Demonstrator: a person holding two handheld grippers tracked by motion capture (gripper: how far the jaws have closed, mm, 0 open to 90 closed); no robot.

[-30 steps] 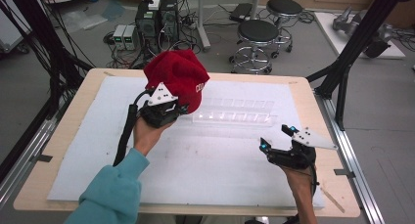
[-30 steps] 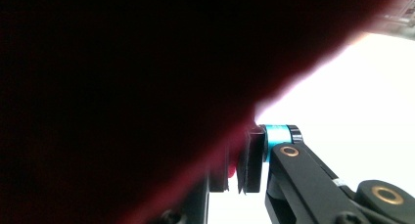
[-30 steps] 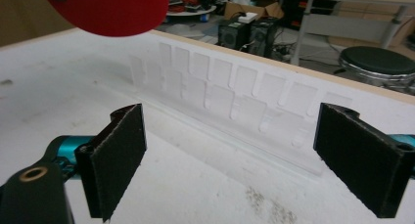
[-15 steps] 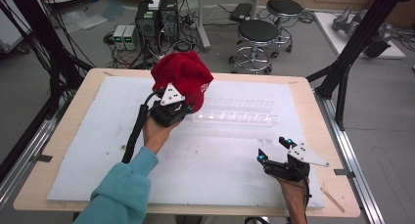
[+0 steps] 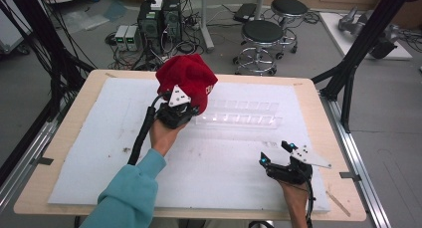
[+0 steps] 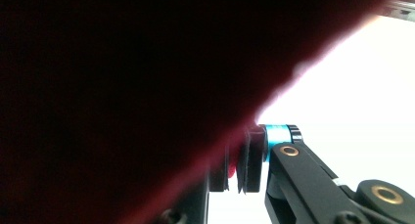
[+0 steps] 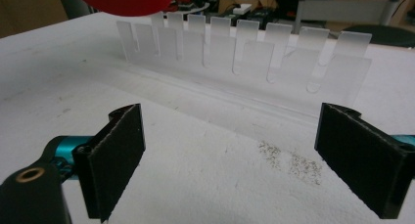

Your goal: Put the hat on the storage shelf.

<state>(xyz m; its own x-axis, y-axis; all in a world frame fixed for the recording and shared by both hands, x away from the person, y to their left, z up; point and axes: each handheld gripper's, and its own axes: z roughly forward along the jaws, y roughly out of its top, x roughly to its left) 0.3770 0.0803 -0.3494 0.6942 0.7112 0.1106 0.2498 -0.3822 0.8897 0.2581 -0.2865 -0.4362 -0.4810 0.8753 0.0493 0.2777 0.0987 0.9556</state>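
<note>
From the high view the left gripper (image 5: 183, 110) is raised over the far left part of the table (image 5: 64, 126), its fingers clamped on the lower edge of a red cap (image 5: 189, 78) that hangs above the white foam mat (image 5: 99, 138); white lettering marks the cap's right side. The left gripper view adds the grip itself: dark red cloth covers most of the picture, and its edge is pinched between the two black pads beside a blue collar, with almost no gap between them. The right gripper (image 5: 276, 154) sits low near the front right of the mat, and its own view shows the black fingers (image 7: 117, 160) standing wide apart with nothing between them. That same view makes plain what the high view only hints at: the clear plastic rack (image 7: 244, 57) is a row of upright tabs in two lines, with the cap's red underside just over its left end and a scatter of dark specks on the mat before it. Beyond the table lie a grey floor, two round stools (image 5: 263, 34), stacked computer cases (image 5: 159, 19) with tangled cables, and black frame posts on both sides.
</note>
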